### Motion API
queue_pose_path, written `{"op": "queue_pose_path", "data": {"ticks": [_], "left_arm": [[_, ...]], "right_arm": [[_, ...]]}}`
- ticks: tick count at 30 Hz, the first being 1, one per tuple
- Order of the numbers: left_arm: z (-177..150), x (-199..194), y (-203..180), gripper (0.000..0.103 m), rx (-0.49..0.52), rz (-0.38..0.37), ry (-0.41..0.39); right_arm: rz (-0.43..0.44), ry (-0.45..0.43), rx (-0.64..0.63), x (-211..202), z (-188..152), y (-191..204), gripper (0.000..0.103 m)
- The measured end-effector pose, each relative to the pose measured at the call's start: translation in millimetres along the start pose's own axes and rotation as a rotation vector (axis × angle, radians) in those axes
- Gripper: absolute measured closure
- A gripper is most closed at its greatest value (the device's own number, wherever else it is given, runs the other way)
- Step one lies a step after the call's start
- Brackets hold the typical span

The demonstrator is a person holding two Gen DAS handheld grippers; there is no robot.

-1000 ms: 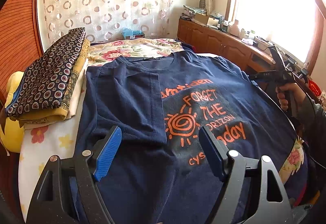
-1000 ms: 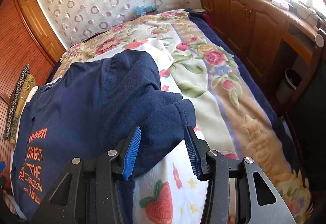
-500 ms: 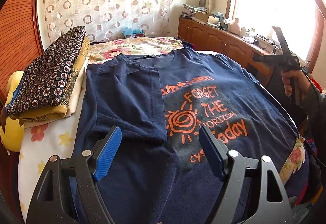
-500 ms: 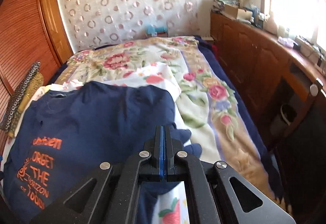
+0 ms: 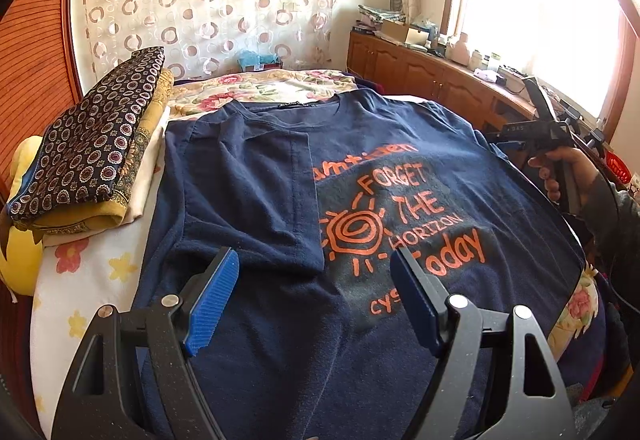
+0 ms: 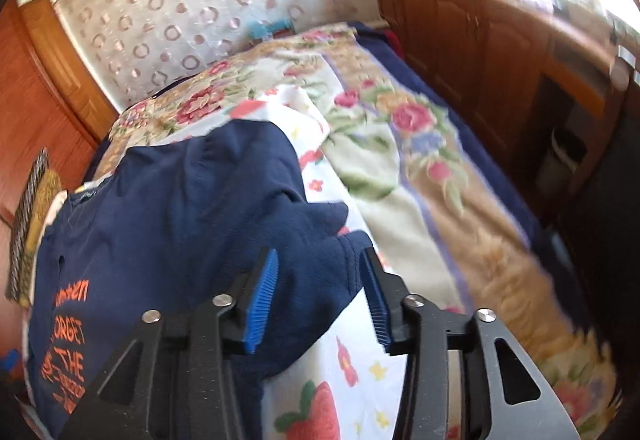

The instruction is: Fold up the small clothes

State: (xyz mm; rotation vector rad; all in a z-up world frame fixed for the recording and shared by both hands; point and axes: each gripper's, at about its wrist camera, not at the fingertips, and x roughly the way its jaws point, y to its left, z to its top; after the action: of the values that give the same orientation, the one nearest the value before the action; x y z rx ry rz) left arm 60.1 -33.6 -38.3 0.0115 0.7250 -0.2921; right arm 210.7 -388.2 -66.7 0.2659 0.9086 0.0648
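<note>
Navy T-shirt (image 5: pixel 360 200), printed in orange with a spiral sun and "FORGET THE HORIZON Today", lies chest-up across the bed (image 6: pixel 460 200), collar toward the far wall. Its one sleeve (image 5: pixel 244 192) is folded in over the chest, the edge running beside the print. The other sleeve (image 6: pixel 320 240) lies bunched at the shirt's outer edge on the strawberry-and-flower sheet (image 6: pixel 352 368).

My left gripper (image 5: pixel 316 296) hangs over the lower body of the shirt, jaws wide and nothing between them; the hem of the folded sleeve is just ahead of the left pad, the "cys" lettering by the right one.

My right gripper (image 6: pixel 320 304) is down at the bunched sleeve, jaws opening, with the sleeve's cuff lying in the gap between the blue pads; I cannot see either pad pressing on it. In the left view my right hand (image 5: pixel 560 176) shows gripping that tool's handle at the shirt's far side.

Beside the shirt, near the wooden wardrobe (image 5: pixel 36 72), sits a stack of folded cloth (image 5: pixel 92 144), topped by a dark patterned piece. A floral blanket (image 6: pixel 420 144) covers the bed's other half, with wooden cabinets (image 6: pixel 480 40) beyond under the window.
</note>
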Motion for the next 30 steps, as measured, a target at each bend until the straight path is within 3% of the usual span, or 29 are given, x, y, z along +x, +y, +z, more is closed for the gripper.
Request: {"op": "queue_pose_path", "data": {"ticks": [5,7,10,13,17,24,30], "left_arm": [[-0.4,-0.4,-0.3,0.024,0.0,-0.005,-0.002],[-0.9,-0.4,-1.0,0.024,0.001,-0.005,-0.002],[-1.1,-0.5,-0.8,0.024,0.0,-0.006,-0.002],[-1.6,-1.1,-1.7,0.024,0.003,-0.004,-0.003],[-2.4,-0.7,-1.2,0.024,-0.001,-0.002,0.0],[-2.7,-0.2,2.0,0.024,-0.014,0.003,-0.002],[-2.3,-4.7,3.2,0.024,-0.013,0.009,-0.014]], "right_arm": [[0.162,0.058,0.175,11.1,7.0,-25.7,0.056],[0.205,0.06,0.162,10.5,9.2,-27.0,0.076],[0.209,0.047,0.102,2.4,11.9,-23.1,0.095],[0.1,0.021,-0.03,-2.0,10.2,-10.6,0.097],[0.029,-0.079,-0.12,-21.8,9.5,8.3,0.098],[0.047,-0.211,-0.349,-57.6,-6.2,75.7,0.098],[0.114,-0.13,-0.505,-43.7,-57.4,120.4,0.098]]}}
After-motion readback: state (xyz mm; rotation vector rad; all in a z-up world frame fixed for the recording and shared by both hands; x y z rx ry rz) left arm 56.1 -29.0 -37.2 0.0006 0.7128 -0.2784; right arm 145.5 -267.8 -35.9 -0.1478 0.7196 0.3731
